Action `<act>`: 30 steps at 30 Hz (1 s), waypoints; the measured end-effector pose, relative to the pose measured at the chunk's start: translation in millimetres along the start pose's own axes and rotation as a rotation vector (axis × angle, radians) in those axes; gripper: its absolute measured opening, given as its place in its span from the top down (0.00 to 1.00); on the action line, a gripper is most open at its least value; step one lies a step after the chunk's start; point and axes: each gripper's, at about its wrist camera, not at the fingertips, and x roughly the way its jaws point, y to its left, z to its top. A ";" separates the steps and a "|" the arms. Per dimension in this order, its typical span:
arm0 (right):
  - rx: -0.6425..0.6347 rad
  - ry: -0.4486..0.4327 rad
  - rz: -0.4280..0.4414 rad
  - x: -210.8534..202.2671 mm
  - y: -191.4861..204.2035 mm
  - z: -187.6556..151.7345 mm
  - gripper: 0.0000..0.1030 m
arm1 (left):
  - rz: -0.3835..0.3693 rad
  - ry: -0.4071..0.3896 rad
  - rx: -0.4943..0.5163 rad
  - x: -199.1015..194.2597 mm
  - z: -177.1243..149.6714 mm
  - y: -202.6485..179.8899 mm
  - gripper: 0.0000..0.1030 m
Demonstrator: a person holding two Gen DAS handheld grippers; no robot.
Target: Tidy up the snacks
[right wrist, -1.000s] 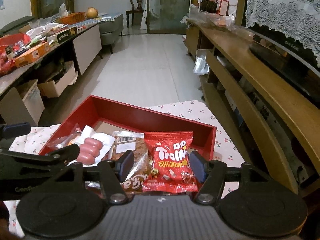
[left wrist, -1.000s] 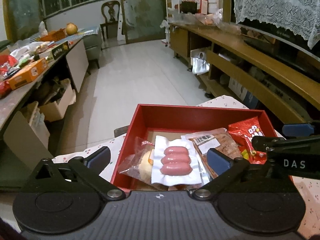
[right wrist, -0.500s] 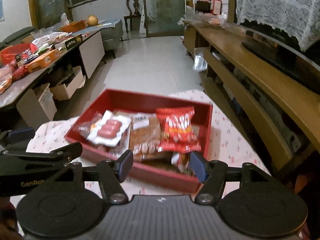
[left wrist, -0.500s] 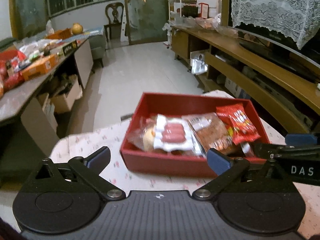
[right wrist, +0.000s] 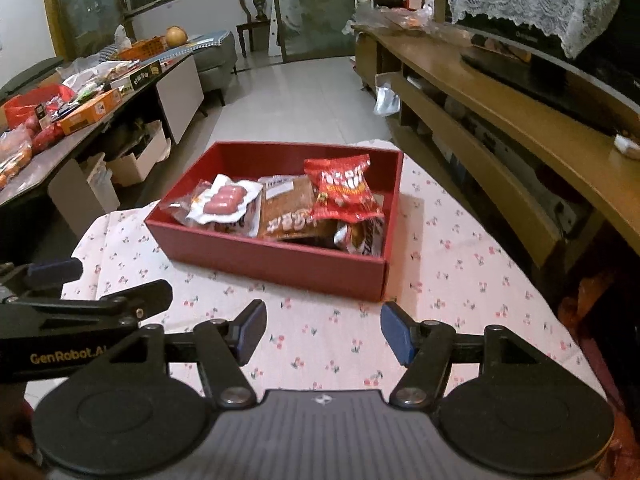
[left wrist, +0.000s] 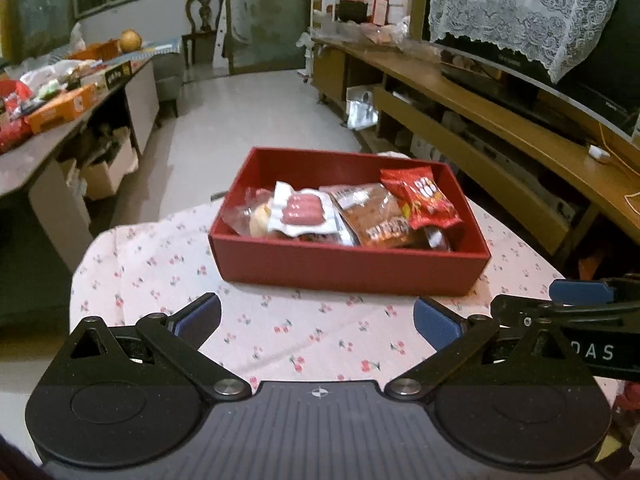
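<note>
A red box (left wrist: 344,268) (right wrist: 280,258) stands on a table with a cherry-print cloth (left wrist: 168,248) (right wrist: 460,280). In it lie a sausage pack (left wrist: 302,214) (right wrist: 224,200), a brown snack bag (left wrist: 380,220) (right wrist: 286,210), a red candy bag (left wrist: 428,198) (right wrist: 344,188) and a clear-wrapped bun (left wrist: 252,216). My left gripper (left wrist: 318,322) is open and empty, short of the box's near wall. My right gripper (right wrist: 324,330) is open and empty, also short of the box. Each gripper shows at the edge of the other's view.
A long side table (right wrist: 80,120) with boxes and snacks runs along the left. A wooden TV bench (right wrist: 520,128) runs along the right. Tiled floor (left wrist: 260,112) lies beyond the table's far edge.
Both grippers have drawn back and up from over the box; the box now sits farther off, with bare cloth between it and the fingers. Both stay open.
</note>
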 end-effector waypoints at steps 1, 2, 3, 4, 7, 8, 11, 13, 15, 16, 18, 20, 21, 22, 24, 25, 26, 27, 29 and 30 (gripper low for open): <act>0.001 0.002 -0.004 -0.4 -0.1 -2.6 0.24 | 0.002 0.006 -0.002 -0.3 -2.0 -0.7 0.00; 0.000 0.006 -0.007 -0.5 0.1 -4.4 0.24 | 0.005 0.011 -0.005 -0.2 -4.3 -1.1 0.00; -0.002 0.009 -0.008 -0.6 0.0 -5.7 0.24 | 0.006 0.014 -0.013 -0.4 -6.7 -1.0 0.00; -0.001 0.011 -0.007 -0.8 -0.5 -6.8 0.24 | 0.003 0.020 -0.033 -0.8 -9.7 -0.3 0.00; -0.005 0.009 -0.007 -1.6 -0.7 -8.1 0.24 | -0.063 0.033 -0.091 -1.6 -15.2 6.1 0.00; -0.005 0.009 -0.003 -1.9 -0.4 -8.6 0.24 | -0.090 0.028 -0.101 -3.5 -16.2 8.2 0.00; -0.008 0.010 0.012 -2.6 2.2 -9.3 0.24 | -0.091 0.015 -0.098 -8.8 -16.7 9.0 0.00; -0.018 0.015 0.010 -2.4 4.6 -11.7 0.24 | -0.001 0.019 -0.042 -8.4 -17.4 2.5 0.00; -0.019 0.023 0.003 -2.3 6.0 -15.9 0.24 | 0.050 0.033 -0.009 -6.1 -19.4 -1.3 0.00; -0.017 0.026 0.002 -2.9 5.4 -17.4 0.24 | 0.047 0.042 -0.015 -5.5 -20.4 -0.4 0.00; -0.011 0.029 0.006 -4.2 4.5 -19.6 0.24 | 0.033 0.062 -0.043 -4.1 -21.5 1.9 0.00; -0.007 0.028 0.004 -4.6 4.1 -20.2 0.24 | 0.036 0.047 -0.036 -6.1 -22.6 1.3 0.00; -0.008 0.026 0.001 -4.8 4.7 -20.0 0.24 | 0.054 0.026 -0.015 -9.1 -23.2 -1.4 0.00; -0.009 0.024 -0.001 -5.2 5.0 -19.7 0.24 | 0.074 0.007 0.003 -11.6 -22.9 -4.5 0.00; -0.011 0.025 -0.002 -4.8 5.5 -19.8 0.24 | 0.116 -0.019 0.033 -15.1 -22.8 -10.8 0.00; -0.011 0.026 -0.002 -4.9 5.7 -20.5 0.24 | 0.136 -0.026 0.043 -15.9 -22.6 -12.7 0.00; -0.011 0.027 -0.003 -4.8 5.8 -21.0 0.24 | 0.151 -0.035 0.050 -16.7 -22.7 -14.4 0.00; -0.010 0.028 -0.005 -4.9 5.7 -21.5 0.24 | 0.167 -0.047 0.056 -18.4 -24.0 -16.8 0.00; -0.009 0.030 -0.010 -5.0 5.7 -22.5 0.24 | 0.196 -0.069 0.078 -20.3 -25.1 -21.1 0.00; -0.009 0.032 -0.011 -4.9 5.7 -23.2 0.24 | 0.203 -0.062 0.085 -20.7 -24.4 -22.3 0.00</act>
